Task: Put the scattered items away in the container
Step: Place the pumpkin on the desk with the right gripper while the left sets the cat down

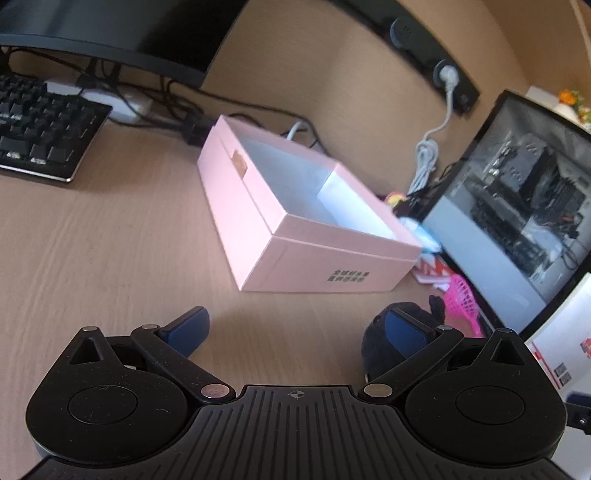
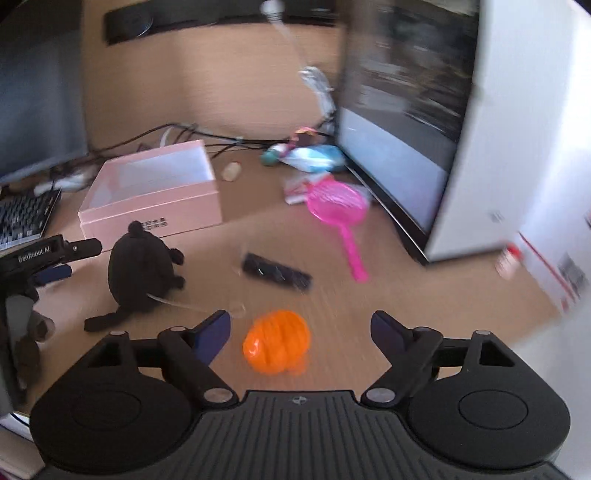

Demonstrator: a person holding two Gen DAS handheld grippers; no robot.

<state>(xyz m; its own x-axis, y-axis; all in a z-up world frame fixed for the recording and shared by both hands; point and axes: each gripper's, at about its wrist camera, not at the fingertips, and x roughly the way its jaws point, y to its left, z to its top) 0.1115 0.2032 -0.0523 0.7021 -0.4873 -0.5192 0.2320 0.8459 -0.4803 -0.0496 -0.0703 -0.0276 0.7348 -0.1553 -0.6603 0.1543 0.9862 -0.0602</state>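
Observation:
An open pink box point(image 1: 325, 266) with a white, bare inside stands on the wooden desk; in the right wrist view the pink box point(image 2: 155, 206) is at the left. My left gripper point(image 1: 297, 328) is open just short of it, nothing between its fingers. A black plush toy point(image 1: 424, 314) sits behind its right finger. My right gripper point(image 2: 301, 330) is open, well above the desk. Below it lie an orange ribbed toy point(image 2: 277, 341), a black bar-shaped item point(image 2: 277, 275), the black plush toy point(image 2: 142, 269), a pink scoop point(image 2: 338, 203), a blue-white doll point(image 2: 310, 157) and a small beige item point(image 2: 231, 171).
A black keyboard point(image 1: 40, 136) and a monitor point(image 1: 110, 33) are at the left, with cables behind the box. A glass-sided computer case point(image 2: 406, 129) stands at the right, a white carton point(image 2: 554, 273) beside it. The left gripper's body point(image 2: 55, 258) shows at the right view's left edge.

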